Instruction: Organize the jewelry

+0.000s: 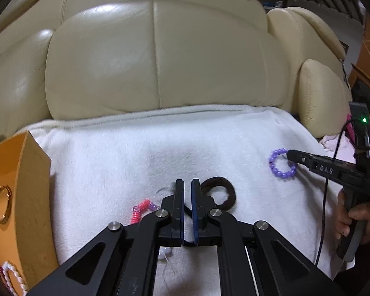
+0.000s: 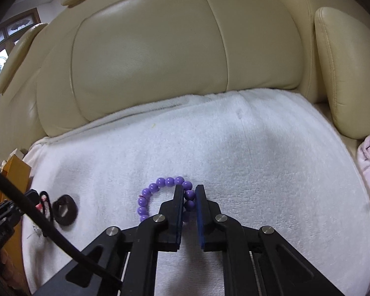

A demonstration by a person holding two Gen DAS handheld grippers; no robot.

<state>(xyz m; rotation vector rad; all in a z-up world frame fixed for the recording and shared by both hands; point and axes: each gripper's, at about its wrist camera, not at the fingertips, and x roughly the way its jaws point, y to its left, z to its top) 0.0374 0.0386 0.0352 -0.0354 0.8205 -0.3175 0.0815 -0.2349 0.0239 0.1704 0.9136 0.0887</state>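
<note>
R gripper straddles purple bead bracelet on white towel, jaws part-open, beads between, not pinched. L gripper nearly closed, empty. Orange box at 9 o'clock. Best: pinch one bead, lift slow.

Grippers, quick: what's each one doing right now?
Left gripper: nearly shut, holding nothing visible, beside the brown hair tie.
Right gripper: closing around the purple bead bracelet; firm grip cannot be told.
</note>
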